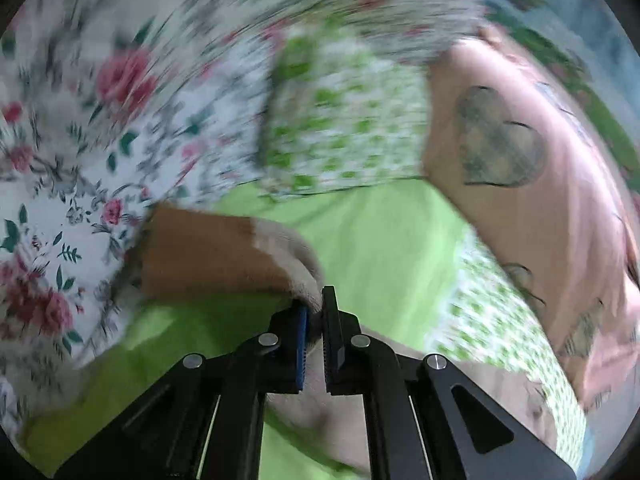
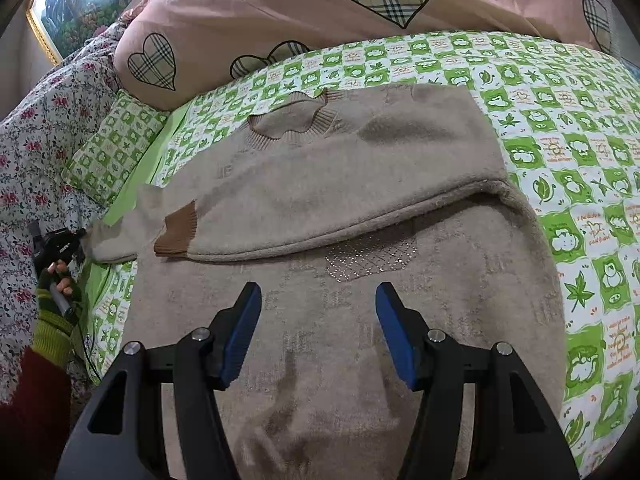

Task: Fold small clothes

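A small beige knit sweater point(image 2: 340, 184) lies flat on the green-checked bed sheet point(image 2: 560, 160), its neck toward the pillows. One sleeve with a brown cuff point(image 2: 176, 232) is folded across the chest. My right gripper point(image 2: 318, 300) is open and empty just above the sweater's lower body. My left gripper point(image 1: 315, 312) is shut on the sweater's other sleeve point(image 1: 288, 256) near its brown cuff point(image 1: 200, 252); the left wrist view is motion-blurred. The left gripper also shows in the right wrist view point(image 2: 60, 246) at the sweater's left edge.
A pink pillow with plaid hearts point(image 2: 304, 8) lies at the head of the bed. A floral quilt point(image 2: 44, 132) is bunched along the left side, with a small green-checked pillow point(image 2: 116, 144) beside it. A framed picture point(image 2: 76, 4) hangs at far left.
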Action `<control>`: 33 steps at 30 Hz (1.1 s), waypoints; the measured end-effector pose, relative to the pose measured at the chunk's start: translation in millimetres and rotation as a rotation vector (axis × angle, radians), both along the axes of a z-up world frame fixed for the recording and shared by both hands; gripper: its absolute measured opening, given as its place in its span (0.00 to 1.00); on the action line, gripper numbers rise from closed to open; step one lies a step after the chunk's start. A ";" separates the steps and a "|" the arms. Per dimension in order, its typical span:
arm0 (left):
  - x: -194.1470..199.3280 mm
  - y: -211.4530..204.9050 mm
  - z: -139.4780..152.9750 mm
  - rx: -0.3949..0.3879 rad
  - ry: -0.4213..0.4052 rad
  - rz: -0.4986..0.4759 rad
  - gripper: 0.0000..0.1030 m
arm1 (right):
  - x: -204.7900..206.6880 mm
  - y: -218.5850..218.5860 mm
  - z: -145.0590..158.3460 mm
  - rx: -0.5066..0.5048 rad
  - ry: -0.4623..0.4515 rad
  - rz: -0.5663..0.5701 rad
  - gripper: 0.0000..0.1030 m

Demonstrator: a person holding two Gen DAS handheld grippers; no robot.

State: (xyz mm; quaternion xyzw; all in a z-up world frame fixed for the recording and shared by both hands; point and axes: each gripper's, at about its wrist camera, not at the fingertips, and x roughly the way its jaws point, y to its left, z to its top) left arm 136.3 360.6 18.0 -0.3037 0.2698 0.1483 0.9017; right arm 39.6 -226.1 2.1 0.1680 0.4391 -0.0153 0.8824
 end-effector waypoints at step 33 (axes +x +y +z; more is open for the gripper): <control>58.1 -477.9 -69.3 0.271 0.225 -0.924 0.30 | -58.5 -69.1 4.1 0.066 -0.049 -0.200 0.60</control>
